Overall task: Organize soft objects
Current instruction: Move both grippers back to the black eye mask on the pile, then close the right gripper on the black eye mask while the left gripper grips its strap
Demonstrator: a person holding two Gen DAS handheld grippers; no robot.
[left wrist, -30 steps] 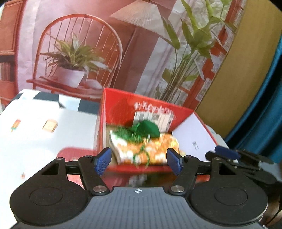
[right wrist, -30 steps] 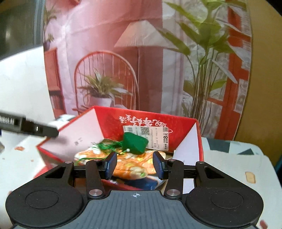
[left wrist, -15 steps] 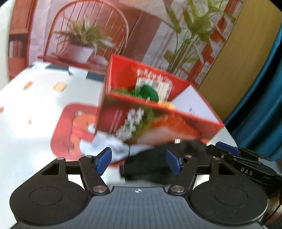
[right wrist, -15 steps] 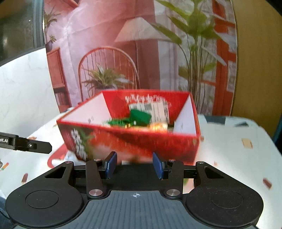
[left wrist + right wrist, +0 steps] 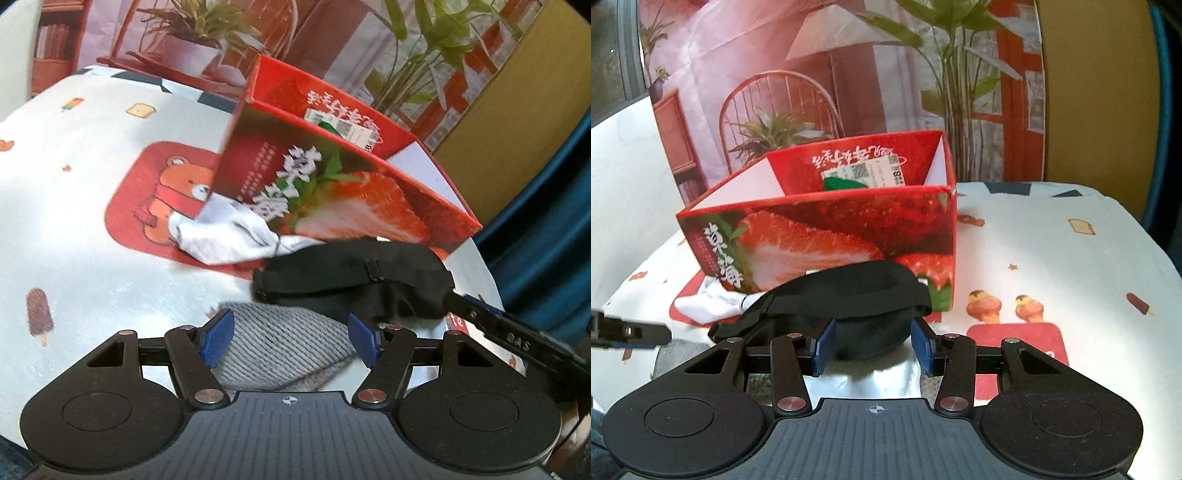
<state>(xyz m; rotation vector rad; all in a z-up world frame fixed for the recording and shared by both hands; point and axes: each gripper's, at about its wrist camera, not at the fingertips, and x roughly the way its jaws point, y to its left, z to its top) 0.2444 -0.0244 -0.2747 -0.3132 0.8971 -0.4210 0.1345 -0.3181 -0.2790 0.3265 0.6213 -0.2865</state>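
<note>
A red strawberry-print box (image 5: 332, 184) (image 5: 849, 225) stands on the table with a green soft item (image 5: 842, 181) inside. In front of it lie a white sock (image 5: 229, 236) (image 5: 705, 301), a black eye mask (image 5: 354, 277) (image 5: 849, 299) and a grey knitted piece (image 5: 284, 343). My left gripper (image 5: 291, 338) is open just above the grey knit. My right gripper (image 5: 873, 347) is open with its blue pads on either side of the eye mask's near edge, not closed on it. The right gripper's tip shows in the left wrist view (image 5: 517, 332).
The tablecloth (image 5: 74, 221) (image 5: 1052, 258) is white with cartoon prints, including a red bear patch (image 5: 159, 195) under the sock. A printed room backdrop (image 5: 812, 74) stands behind the table. A blue curtain (image 5: 546, 221) hangs at the right.
Both grippers have pulled back from above the box and dropped low in front of it. The sock, eye mask and grey knit have come into view; both grippers stay open.
</note>
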